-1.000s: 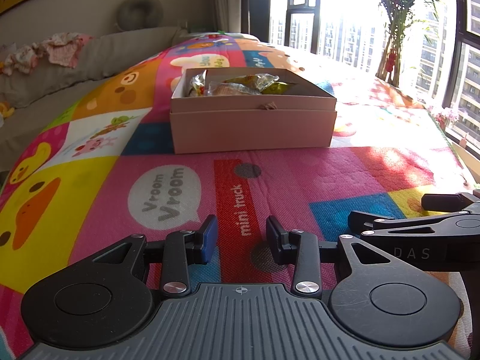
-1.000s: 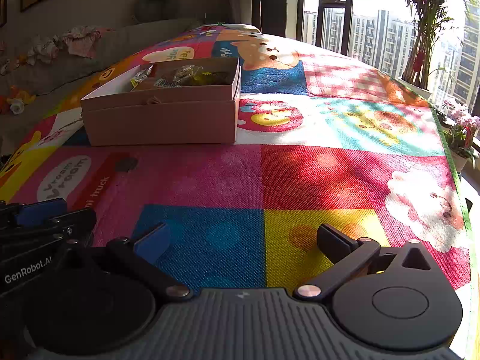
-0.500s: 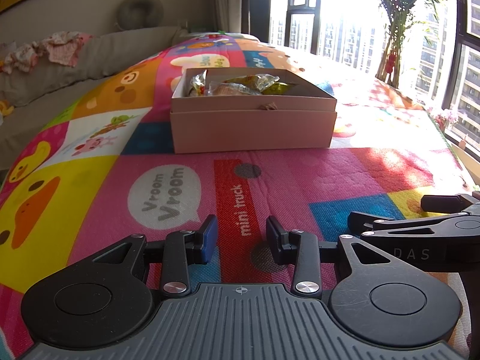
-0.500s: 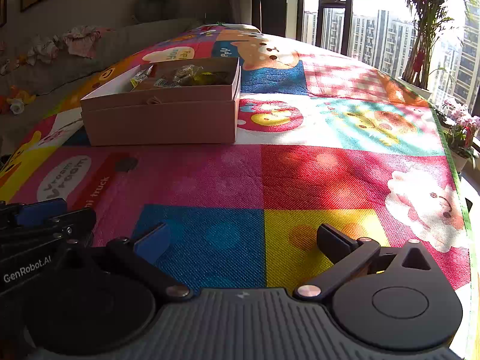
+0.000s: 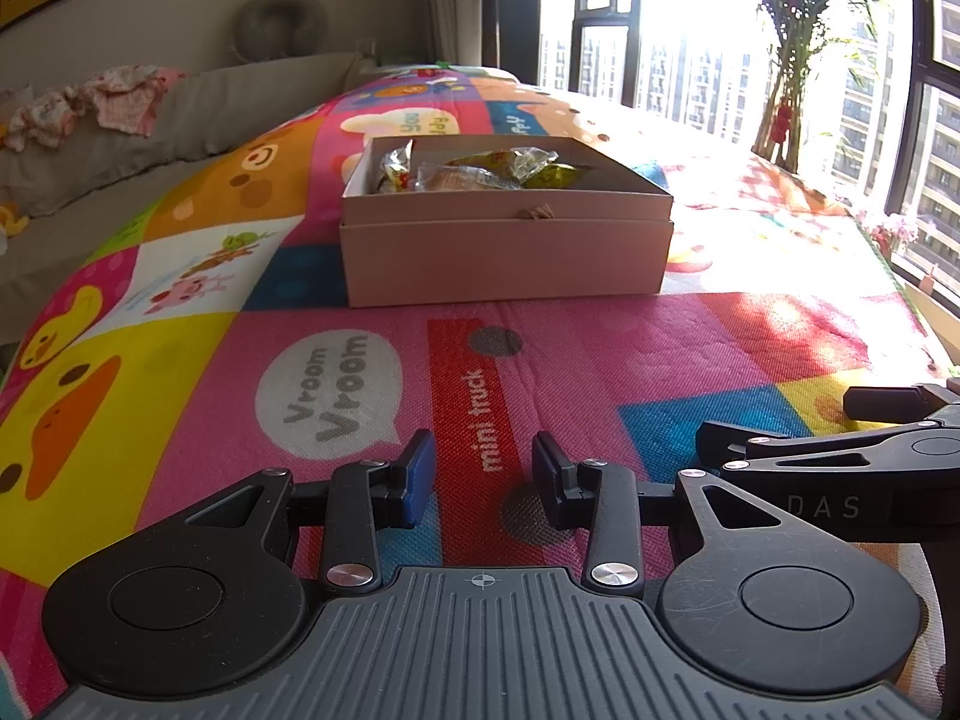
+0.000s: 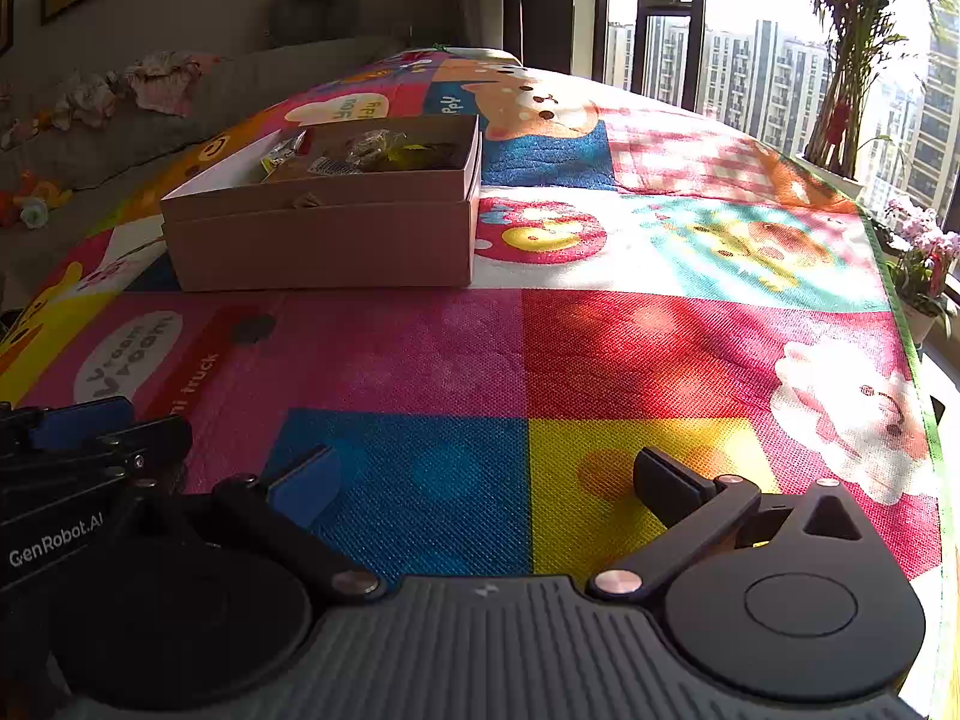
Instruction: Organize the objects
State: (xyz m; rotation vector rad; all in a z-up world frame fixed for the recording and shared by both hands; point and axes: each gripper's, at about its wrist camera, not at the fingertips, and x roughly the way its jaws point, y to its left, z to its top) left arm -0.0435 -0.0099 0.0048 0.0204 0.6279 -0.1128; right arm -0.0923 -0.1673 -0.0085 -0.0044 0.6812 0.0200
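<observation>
The pink box sits open well ahead on the play mat, wrapped snacks already gathered inside, so the sorting looks largely done. Both tongs hover low and empty near the mat's front edge, probably resting: left tongs narrowly parted, right tongs spread wide

Black tool; blue pads; ribbed grey housing.

A colourful cartoon play mat covers the floor. A grey sofa with crumpled pink clothes stands left; a potted palm and pink flowers stand by the sunlit window.
</observation>
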